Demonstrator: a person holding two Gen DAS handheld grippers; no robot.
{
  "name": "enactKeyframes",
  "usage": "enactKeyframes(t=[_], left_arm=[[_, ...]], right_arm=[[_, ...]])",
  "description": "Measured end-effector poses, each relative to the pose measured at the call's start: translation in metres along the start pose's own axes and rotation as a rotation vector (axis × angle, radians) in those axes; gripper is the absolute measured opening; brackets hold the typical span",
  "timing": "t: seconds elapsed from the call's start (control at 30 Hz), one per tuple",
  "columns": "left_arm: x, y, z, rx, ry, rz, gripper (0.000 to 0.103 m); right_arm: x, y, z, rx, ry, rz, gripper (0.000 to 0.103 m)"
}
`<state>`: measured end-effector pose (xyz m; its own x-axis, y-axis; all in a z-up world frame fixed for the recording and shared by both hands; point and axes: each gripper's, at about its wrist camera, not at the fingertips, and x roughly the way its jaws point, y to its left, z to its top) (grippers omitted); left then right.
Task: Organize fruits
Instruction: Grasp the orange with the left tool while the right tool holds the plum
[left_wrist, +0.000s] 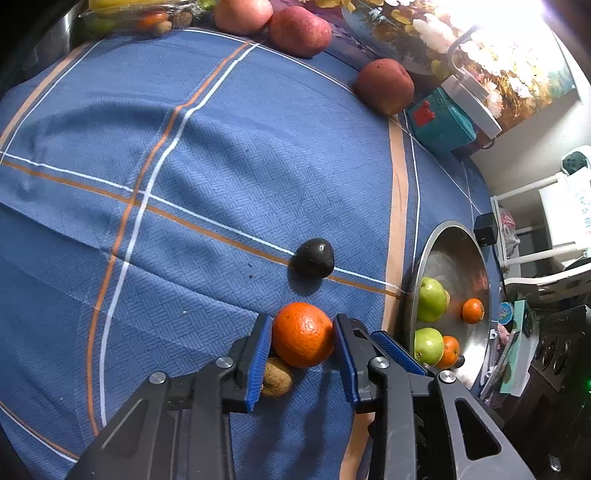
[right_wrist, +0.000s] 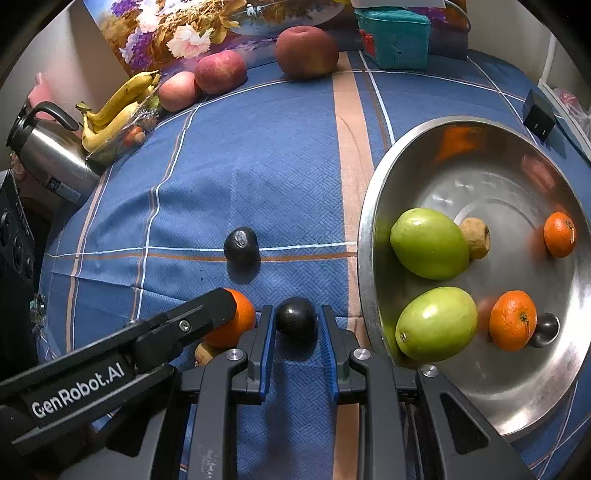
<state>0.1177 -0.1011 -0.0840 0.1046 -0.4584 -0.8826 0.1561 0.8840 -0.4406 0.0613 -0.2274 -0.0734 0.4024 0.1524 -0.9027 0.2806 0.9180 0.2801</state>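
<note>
My left gripper (left_wrist: 302, 334) brackets the orange (left_wrist: 303, 334) on the blue tablecloth (left_wrist: 192, 155), both pads at its flanks though I cannot tell whether they are clamped or merely touching, with a small brown fruit (left_wrist: 277, 376) tucked just beneath it. My right gripper (right_wrist: 297, 325) stands released around a dark plum (right_wrist: 296, 318), a gap visible on each side. The steel bowl (right_wrist: 373, 206), at the cloth's right edge, lies directly right of both, nearer the right gripper.

Left finger (left_wrist: 258, 354) half hides a brown fruit (left_wrist: 277, 376).
</note>
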Motion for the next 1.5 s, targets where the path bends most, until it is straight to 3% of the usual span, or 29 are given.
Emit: enactKeyframes(t=[0.6,0.77,1.5], left_arm=[[-0.034,0.028,0.006,-0.074,-0.095,-0.003,0.034],[-0.035,0.030,0.006,-0.080,-0.092,0.002,0.034],[-0.028,0.033,0.004,-0.111,-0.084,0.036,0.035]], right_arm=[[0.002,-0.001,0.000,0.004,-0.001,0.016,0.025],[0.005,0.002,0.000,-0.011,0.008,0.005,0.031],[0.012,0.008,0.000,-0.034,0.013,-0.013,0.029]])
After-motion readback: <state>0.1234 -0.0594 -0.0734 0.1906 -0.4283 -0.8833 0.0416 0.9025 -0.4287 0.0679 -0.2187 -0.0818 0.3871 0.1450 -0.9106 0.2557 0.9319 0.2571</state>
